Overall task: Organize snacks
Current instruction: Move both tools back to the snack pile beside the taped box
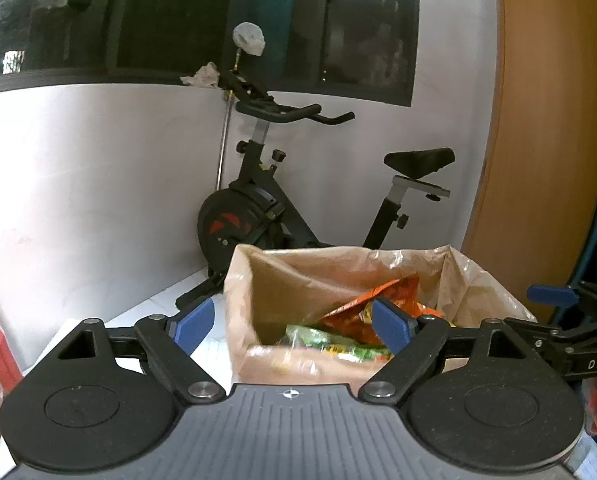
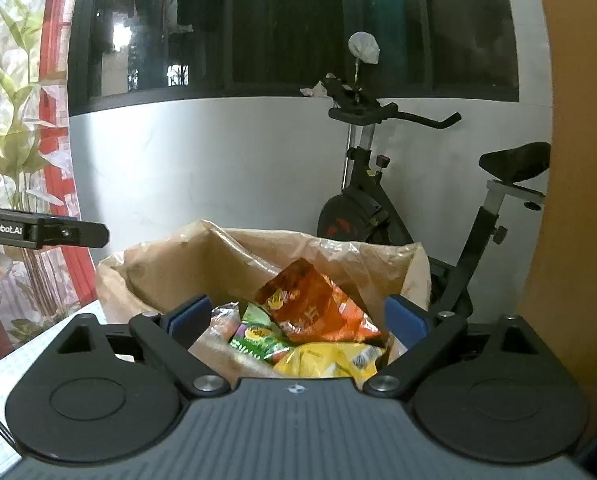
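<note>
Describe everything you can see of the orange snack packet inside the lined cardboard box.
The orange snack packet is a glossy, crinkled foil-like pouch with a yellow logo and printing too blurred to read. It looks sealed and puffy. It lies tilted, its upper corner raised toward the back of the brown cardboard box, which is lined with clear plastic. It rests on a green packet and a yellow packet. No hand-held gripper touches it.

The green snack packets (image 1: 330, 344) are smeared by blur in the left wrist view, their print unreadable; the box (image 2: 170, 276) bottom is hidden by both grippers' bodies
</note>
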A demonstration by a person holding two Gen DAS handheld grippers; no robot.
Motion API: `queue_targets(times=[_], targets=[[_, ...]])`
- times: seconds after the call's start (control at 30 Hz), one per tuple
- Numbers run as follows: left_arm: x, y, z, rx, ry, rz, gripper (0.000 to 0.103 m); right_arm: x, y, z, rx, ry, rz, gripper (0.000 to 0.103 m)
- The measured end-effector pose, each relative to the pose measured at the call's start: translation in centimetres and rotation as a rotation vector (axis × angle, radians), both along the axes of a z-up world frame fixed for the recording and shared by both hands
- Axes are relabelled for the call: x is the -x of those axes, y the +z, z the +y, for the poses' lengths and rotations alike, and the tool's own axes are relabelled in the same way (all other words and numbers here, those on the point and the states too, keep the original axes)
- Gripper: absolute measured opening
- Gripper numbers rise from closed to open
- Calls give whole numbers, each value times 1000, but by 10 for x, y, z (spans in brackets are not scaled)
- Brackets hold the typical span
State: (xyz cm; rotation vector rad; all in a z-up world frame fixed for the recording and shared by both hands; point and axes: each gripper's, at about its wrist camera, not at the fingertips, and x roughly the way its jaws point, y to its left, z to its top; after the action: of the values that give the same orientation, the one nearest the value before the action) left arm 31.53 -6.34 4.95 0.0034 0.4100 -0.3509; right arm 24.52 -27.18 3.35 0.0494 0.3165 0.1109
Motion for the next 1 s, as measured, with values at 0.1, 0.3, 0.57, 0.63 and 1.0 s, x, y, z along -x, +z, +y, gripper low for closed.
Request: queue_targets(times=[0.1, 0.3, 0.57, 0.63, 1.0], targets=[[13, -6, 6, -1, 18, -7, 87, 12, -6, 0, -14, -14, -13, 96], [37, -25, 21, 11, 58, -5, 87, 38, -21, 6, -40, -24, -42, 96], [61, -56, 31, 16, 102, 26, 87, 62, -50, 22, -27, -5, -41, 96], [66, -65, 32, 14, 110, 41, 87, 66, -59, 25, -26, -8, -30, 96], [79, -100, 32, 24, 140, 123, 87, 87, -106, 20, -80, -77, 58, 96]])
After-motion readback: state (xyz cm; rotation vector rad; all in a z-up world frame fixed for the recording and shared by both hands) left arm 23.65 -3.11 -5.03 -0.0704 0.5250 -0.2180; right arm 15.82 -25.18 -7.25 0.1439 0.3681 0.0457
